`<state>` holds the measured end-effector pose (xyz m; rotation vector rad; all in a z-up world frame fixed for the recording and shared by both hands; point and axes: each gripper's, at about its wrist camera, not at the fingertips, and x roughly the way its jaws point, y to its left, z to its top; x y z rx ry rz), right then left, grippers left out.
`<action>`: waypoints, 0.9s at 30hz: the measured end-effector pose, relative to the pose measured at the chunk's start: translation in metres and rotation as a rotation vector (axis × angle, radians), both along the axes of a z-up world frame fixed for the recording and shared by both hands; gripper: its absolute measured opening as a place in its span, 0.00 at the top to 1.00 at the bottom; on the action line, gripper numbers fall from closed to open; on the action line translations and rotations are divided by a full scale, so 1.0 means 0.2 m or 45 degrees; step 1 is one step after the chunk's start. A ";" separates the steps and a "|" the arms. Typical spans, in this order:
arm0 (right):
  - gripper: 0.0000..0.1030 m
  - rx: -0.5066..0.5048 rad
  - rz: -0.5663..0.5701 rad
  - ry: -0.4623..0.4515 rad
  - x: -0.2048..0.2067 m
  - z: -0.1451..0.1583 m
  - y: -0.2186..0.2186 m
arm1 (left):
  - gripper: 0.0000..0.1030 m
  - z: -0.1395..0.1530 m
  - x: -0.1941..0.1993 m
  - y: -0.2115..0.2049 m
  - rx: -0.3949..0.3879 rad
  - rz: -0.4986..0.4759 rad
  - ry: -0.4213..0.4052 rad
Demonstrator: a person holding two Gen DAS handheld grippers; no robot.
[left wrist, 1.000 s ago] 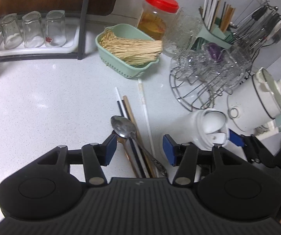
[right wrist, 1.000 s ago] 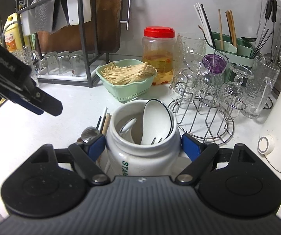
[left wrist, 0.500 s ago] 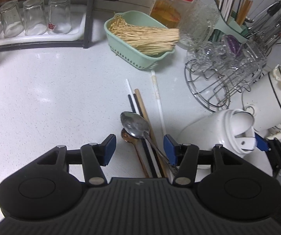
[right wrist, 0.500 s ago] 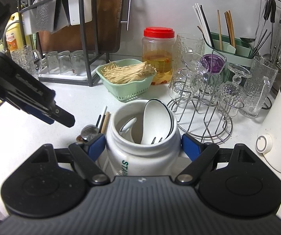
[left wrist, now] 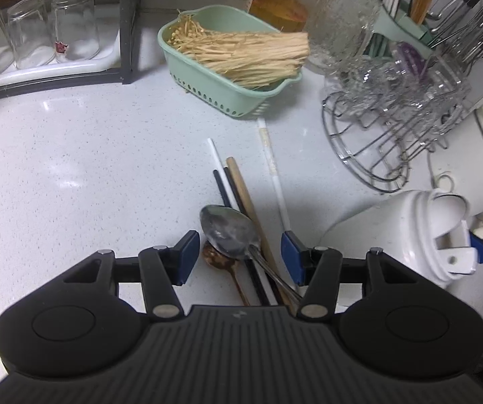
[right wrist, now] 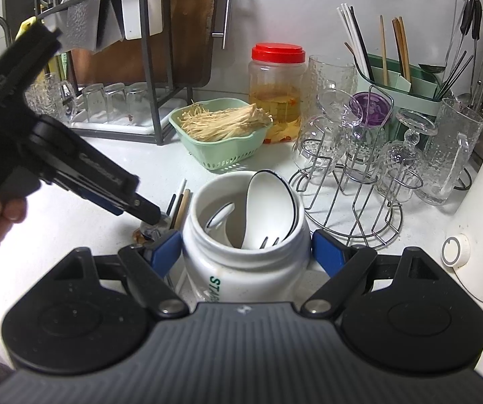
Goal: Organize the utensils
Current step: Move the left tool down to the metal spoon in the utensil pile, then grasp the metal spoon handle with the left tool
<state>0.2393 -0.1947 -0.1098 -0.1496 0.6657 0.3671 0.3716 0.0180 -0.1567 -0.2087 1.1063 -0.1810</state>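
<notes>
Left wrist view: my left hand-held gripper (left wrist: pixel 238 257) hangs over the worktop (left wrist: pixel 73 168) with its jaws apart and nothing pinched. The metal spoon (left wrist: pixel 229 230) lies between the blue pads, bowl up, resting across the chopsticks (left wrist: pixel 241 188) and a brown spoon (left wrist: pixel 219 257). I judge the clean way is to drop squarely onto the neck and close on that spoon alone, not on the sticks beneath.

Right wrist view: my right hand-held gripper (right wrist: pixel 248 252) clamps the white jar (right wrist: pixel 245 266), pads against its sides, a white ladle (right wrist: pixel 268 208) inside. The jar stands just beside the loose utensils, steady for loading.
</notes>
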 end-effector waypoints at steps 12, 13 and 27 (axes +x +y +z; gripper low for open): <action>0.16 0.006 -0.025 0.000 0.00 0.00 0.00 | 0.38 -0.07 0.10 -0.05 0.046 0.007 0.069; 0.16 0.005 -0.024 0.000 0.00 0.00 0.00 | 0.38 -0.07 0.11 -0.06 0.062 0.004 0.076; 0.16 0.001 -0.017 -0.001 0.00 0.00 0.00 | 0.39 -0.11 0.19 -0.22 0.261 -0.040 0.198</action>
